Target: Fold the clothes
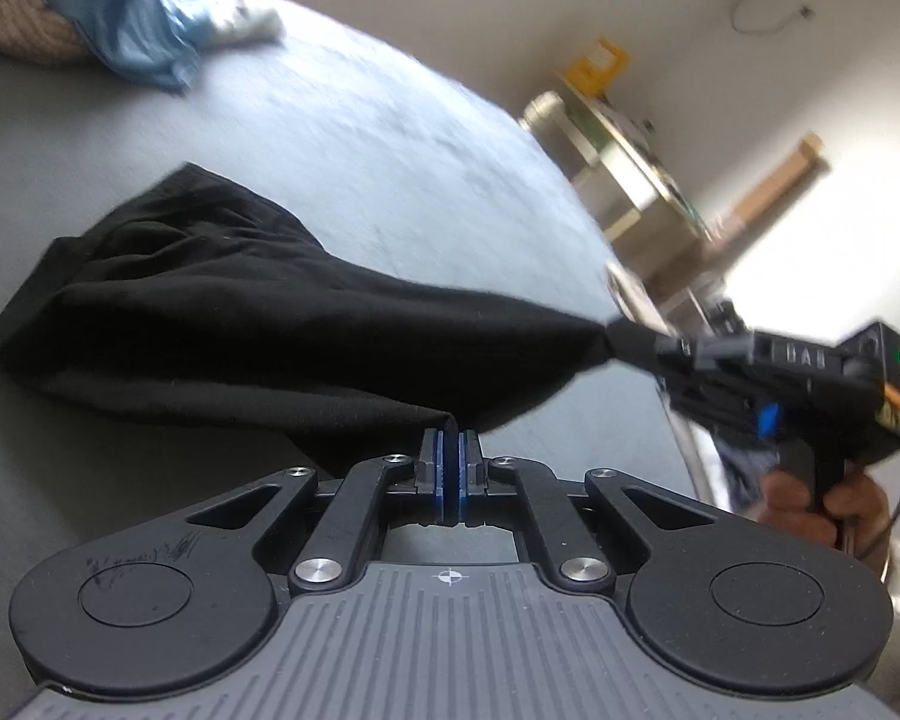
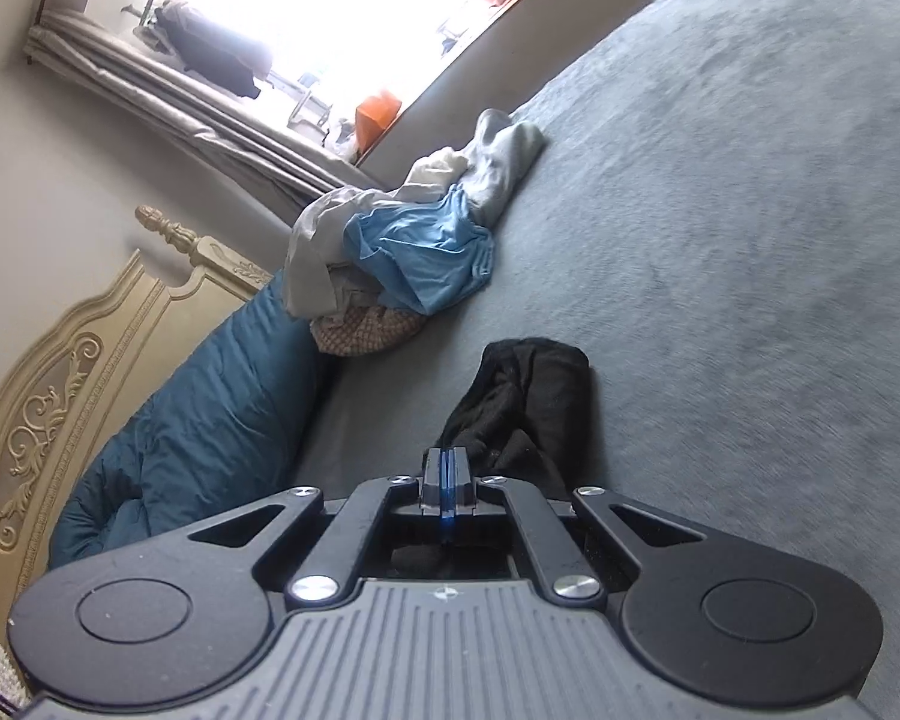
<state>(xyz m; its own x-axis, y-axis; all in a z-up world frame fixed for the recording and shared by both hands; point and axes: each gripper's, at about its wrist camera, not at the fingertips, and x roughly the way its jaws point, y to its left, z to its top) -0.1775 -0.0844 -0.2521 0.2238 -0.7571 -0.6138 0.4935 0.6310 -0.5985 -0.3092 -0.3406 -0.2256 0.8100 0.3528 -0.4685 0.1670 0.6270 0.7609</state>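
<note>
A: What is seen from the left wrist camera?

B: The left tongs (image 1: 450,441) are seen closed on an edge of the black garment (image 1: 240,312), right at their blue pads. Another corner of the same garment is pinched by the right tongs (image 1: 660,351), which are held by a hand (image 1: 822,510) at the right side of the view. Between the two tongs the cloth is pulled tight and lifted.

A: And where is the rest of the garment found?

B: Its far part lies bunched on the grey bed cover (image 1: 390,150), to the left and further away from the tongs.

A: What is shown by the right wrist camera?

B: The right tongs (image 2: 446,468) are shown shut, with the pads pressed together. Black cloth is seen under the fingers and behind them, so the same black garment (image 2: 528,402) is gripped there. It is stretched from the tongs away onto the grey bed cover (image 2: 750,240).

A: Is anything else noticed on the bed?

B: A heap of other clothes (image 2: 426,240) is noticed at the far side, with a light blue piece and pale pieces on it. It is well apart from the black garment. A dark teal quilt (image 2: 198,432) is lying at the left, against a carved cream headboard (image 2: 60,390).
</note>
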